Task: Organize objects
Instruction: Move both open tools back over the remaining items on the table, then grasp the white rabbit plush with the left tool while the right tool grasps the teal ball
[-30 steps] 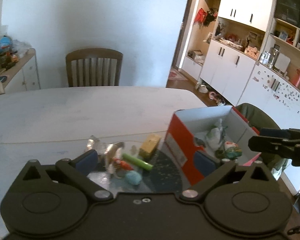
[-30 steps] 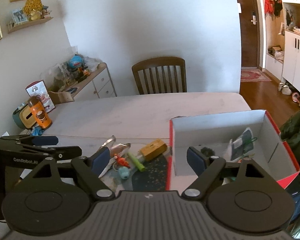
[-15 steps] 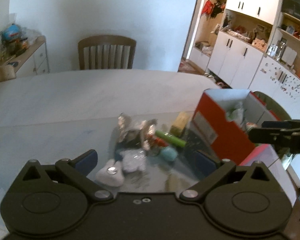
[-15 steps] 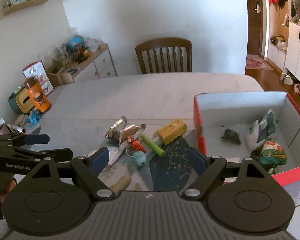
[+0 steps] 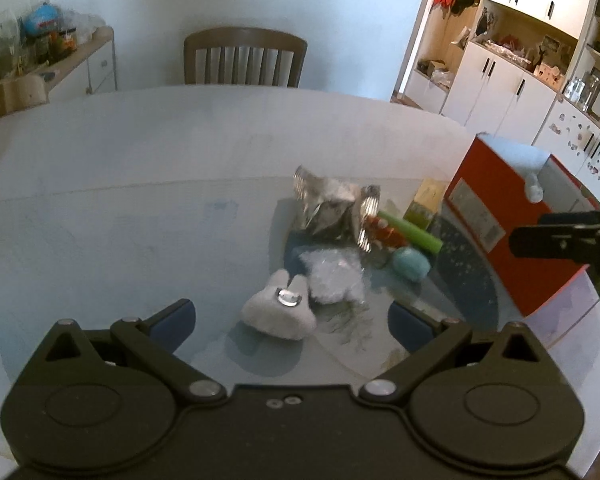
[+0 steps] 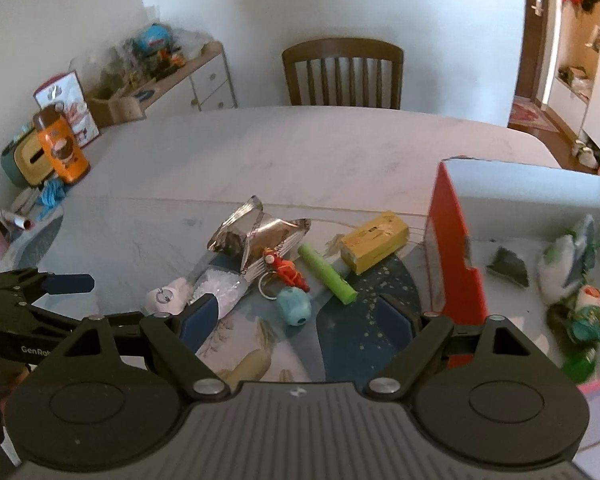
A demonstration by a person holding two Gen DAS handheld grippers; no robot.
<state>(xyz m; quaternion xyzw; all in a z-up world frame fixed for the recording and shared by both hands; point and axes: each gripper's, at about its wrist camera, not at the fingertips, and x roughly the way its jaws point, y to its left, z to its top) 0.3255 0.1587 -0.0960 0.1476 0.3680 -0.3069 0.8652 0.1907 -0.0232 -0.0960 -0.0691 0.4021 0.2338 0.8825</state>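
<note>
A pale marble-look dining table (image 6: 320, 148) fills a lived-in room, with a wooden chair (image 6: 342, 72) at its far edge and a cluttered sideboard (image 6: 172, 76) on the left. The left gripper (image 5: 292, 316) has its 2 blue-padded fingers spread wide, holding nothing, poised just above a small white plush toy (image 5: 280, 312) that lies between them on the table. The right gripper (image 6: 296, 316) is likewise spread wide and empty, hovering over the loose pile; a teal ball-shaped toy (image 6: 295, 306) sits just ahead between its fingers. The pile gathers on a dark patterned mat (image 6: 364, 332): a crumpled silver foil wrapper (image 6: 256, 236), a clear crinkly bag (image 6: 220, 290) beside the plush toy, a red keychain figure (image 6: 286, 268), a green cylinder (image 6: 327, 273) and a yellow box (image 6: 374, 240). To the right stands an open red cardboard box (image 6: 454, 272) with a white inside, already holding a dark scrap (image 6: 508, 266), a white-and-green packet (image 6: 566, 260) and a colourful round item (image 6: 592, 312). The box's red wall stands close beside the right gripper's right finger. An orange canister (image 6: 62, 148) stands at the table's far left edge.
</note>
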